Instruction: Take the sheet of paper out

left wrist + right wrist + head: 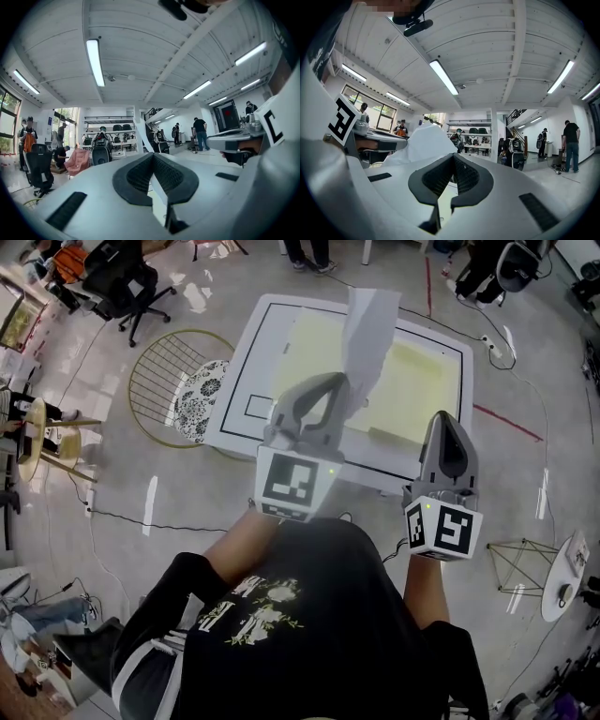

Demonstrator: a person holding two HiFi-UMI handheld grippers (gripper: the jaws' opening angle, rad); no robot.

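Black T-shirt (281, 615) with a pale print fills the bottom of the head view, and both forearms reach forward from it, each holding a gripper. The left gripper (336, 388) is lifted over the near edge of the white counter (246, 362). Its jaws are clenched on the sheet of paper (370, 329). The sheet is white and stands up from the jaw tips, slightly curled, over the counter's middle as the head view sees it. In the left gripper view the pads (173, 176) meet with only a thin white edge of the sheet between them.

The right gripper (442, 420) is held lower and to the right, just beside the counter's near edge, well apart from the sheet. In the right gripper view its jaws are together with nothing between them (453, 165). The sheet of paper (424, 140) shows there as a white peak to the left, next to the left gripper (370, 136).

Pale yellow sheets (417, 381) lie flat on the counter inside its black border line. A gold wire chair (164, 371) with a patterned cushion (202, 395) stands just beside the counter's left edge.
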